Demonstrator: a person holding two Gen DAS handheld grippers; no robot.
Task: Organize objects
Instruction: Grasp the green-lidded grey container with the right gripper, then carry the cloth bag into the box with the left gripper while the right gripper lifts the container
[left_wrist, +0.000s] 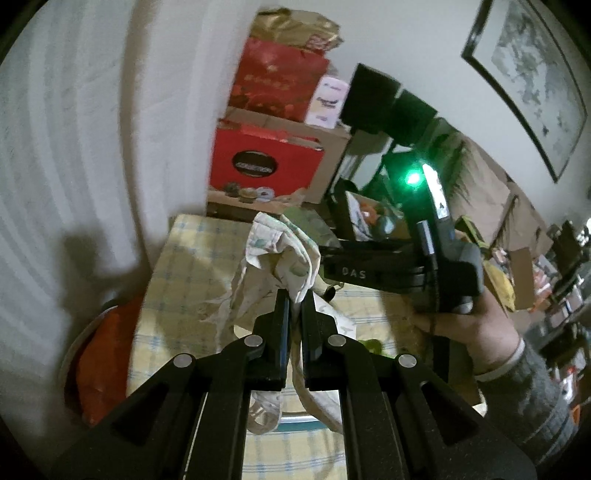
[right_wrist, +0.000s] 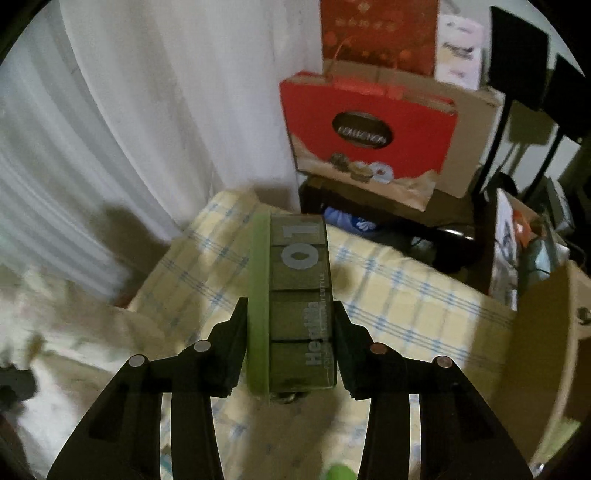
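Over checked cloth (right_wrist: 406, 295), right gripper (right_wrist: 291, 332) clamps boxy green case (right_wrist: 295, 295).

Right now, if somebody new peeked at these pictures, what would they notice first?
Probably the green box with a big "01" on it, pinched in the right tool above the yellow checked tablecloth. Next, the crumpled patterned cloth clamped in the left tool and bunched up over the same table. Behind both sits a bright red gift box against the wall.
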